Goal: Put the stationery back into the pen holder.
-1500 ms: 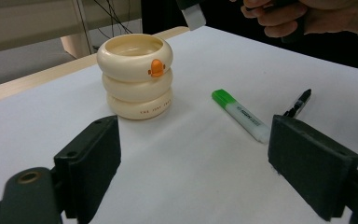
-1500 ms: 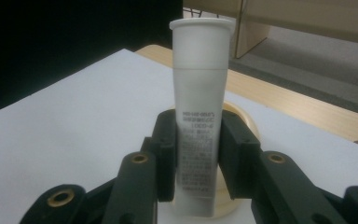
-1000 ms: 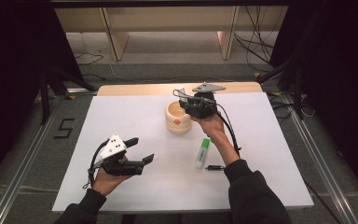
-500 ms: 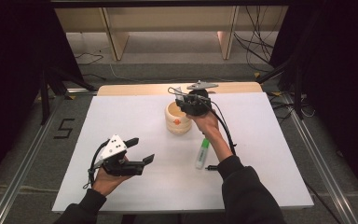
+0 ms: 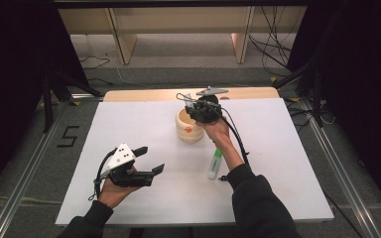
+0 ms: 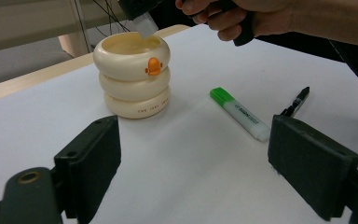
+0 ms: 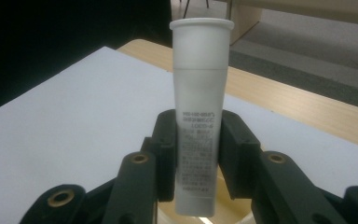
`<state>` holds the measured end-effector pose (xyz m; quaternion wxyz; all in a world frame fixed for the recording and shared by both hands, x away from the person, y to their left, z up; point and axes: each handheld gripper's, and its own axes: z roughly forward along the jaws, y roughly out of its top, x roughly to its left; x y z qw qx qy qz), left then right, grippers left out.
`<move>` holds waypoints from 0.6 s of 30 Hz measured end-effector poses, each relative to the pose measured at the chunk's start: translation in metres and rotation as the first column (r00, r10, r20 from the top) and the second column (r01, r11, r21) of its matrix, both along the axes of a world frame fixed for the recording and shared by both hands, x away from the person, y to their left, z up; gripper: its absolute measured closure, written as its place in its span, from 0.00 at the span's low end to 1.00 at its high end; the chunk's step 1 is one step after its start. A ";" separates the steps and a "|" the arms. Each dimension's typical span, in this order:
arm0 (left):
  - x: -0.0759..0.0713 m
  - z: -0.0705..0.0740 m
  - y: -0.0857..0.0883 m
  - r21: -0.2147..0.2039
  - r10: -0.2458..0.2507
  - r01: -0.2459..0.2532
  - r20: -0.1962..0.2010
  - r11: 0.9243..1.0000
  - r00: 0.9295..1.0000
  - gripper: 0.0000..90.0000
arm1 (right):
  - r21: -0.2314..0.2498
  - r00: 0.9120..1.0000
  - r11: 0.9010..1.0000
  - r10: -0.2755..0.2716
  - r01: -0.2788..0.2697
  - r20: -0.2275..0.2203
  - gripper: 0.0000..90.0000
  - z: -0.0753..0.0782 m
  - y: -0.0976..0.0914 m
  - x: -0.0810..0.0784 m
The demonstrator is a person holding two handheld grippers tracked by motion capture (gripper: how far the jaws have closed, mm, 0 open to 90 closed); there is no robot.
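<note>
My right gripper [image 7: 193, 154] is clamped on a white tube [image 7: 199, 93], holding it over the mouth of the cream duck-faced cup [image 6: 133, 74] on the counter [image 5: 129, 124]; I cannot see into the cup. My left gripper [image 6: 193, 172] hangs wide, gripping nothing. A green highlighter [image 6: 240, 113] and black pen [image 6: 296, 101] lie beside the cup.

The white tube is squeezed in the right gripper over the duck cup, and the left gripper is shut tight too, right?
Not quite. The left gripper is open with nothing between its jaws, as the left gripper view shows. The rest holds: the right gripper squeezes the white tube over the duck cup.
</note>
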<state>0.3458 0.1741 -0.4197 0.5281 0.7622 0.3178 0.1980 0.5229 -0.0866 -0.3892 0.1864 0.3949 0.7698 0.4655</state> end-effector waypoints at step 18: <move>0.000 0.000 -0.001 0.009 -0.003 0.003 0.005 1.000 1.000 0.18 | -0.019 0.999 1.000 -0.017 0.016 -0.029 0.77 -0.010 0.004 0.006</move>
